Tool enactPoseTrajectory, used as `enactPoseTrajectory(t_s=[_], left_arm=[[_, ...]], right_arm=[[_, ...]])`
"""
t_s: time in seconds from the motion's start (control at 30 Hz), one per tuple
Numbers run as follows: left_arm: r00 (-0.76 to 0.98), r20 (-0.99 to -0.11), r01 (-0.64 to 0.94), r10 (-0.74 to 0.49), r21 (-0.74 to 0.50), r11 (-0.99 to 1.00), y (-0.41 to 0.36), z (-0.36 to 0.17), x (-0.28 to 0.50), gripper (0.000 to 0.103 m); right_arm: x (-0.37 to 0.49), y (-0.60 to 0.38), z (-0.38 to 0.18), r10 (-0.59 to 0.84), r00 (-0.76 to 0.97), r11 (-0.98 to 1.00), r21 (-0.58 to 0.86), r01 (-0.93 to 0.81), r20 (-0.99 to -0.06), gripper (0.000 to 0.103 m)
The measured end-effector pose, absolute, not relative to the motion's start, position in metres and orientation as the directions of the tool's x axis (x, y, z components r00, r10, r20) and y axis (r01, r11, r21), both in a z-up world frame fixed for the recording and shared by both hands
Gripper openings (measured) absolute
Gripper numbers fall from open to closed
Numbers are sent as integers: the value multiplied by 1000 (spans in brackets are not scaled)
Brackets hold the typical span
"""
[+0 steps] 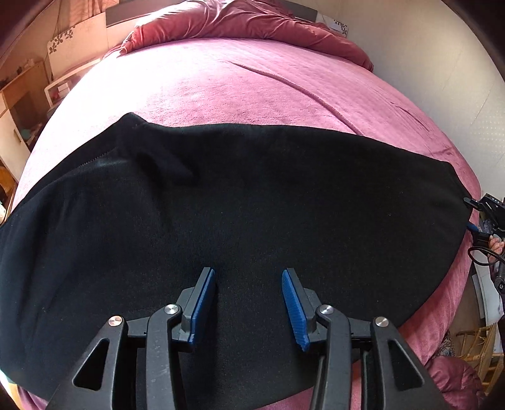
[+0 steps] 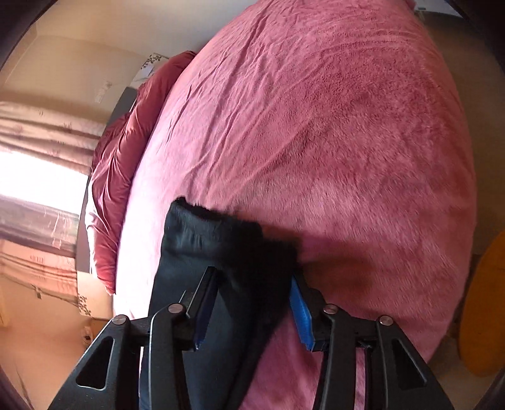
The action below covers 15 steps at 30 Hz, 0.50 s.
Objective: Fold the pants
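Black pants [image 1: 252, 202] lie spread flat across the pink bed [image 1: 240, 82], running from far left to right. My left gripper [image 1: 249, 277] is open, hovering just over the near middle of the pants, with nothing between its blue pads. In the right wrist view, the end of the pants [image 2: 217, 252] rises between the jaws of my right gripper [image 2: 252, 280]. The jaws stand wide apart and the fabric fills the gap; I cannot tell whether they grip it. The right gripper also shows in the left wrist view [image 1: 486, 217], at the right end of the pants.
A crumpled dark-red duvet [image 1: 252, 22] lies along the head of the bed and also shows in the right wrist view [image 2: 126, 164]. Wooden furniture [image 1: 22, 104] stands at the left. A curtained window [image 2: 38, 176] is beyond the bed. A wicker chair [image 1: 476, 343] stands at the right.
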State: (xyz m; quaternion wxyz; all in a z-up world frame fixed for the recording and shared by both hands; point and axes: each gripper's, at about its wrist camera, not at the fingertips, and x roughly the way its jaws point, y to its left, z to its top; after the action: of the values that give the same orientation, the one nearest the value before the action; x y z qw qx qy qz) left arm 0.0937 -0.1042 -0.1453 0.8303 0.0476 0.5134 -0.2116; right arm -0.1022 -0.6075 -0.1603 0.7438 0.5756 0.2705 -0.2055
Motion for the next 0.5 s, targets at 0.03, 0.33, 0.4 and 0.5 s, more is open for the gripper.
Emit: enactPoseTrajectory(t_s=[0.03,0.33,0.4,0.5], left_arm=[[376,-874,392,-309,-152,907,-103,-146,96,45],[346,-888,403,-304,-152,903,-103,-149,101,45],[340,-892,403,-299,-149,903,-106,-148,103,45],[343,-895,402,-285,-134,906,-115,-145,106,45]], right_arm=[[-99,-610,-163,6,770,245,748,617,-638,41],[-83,-598,-111,-4,773,420,700,578,-635,19],[-76,-589,-96,16,791,464,706,536,-612,18],[-64,-568,-70,51,810,538,700,470,-584,17]])
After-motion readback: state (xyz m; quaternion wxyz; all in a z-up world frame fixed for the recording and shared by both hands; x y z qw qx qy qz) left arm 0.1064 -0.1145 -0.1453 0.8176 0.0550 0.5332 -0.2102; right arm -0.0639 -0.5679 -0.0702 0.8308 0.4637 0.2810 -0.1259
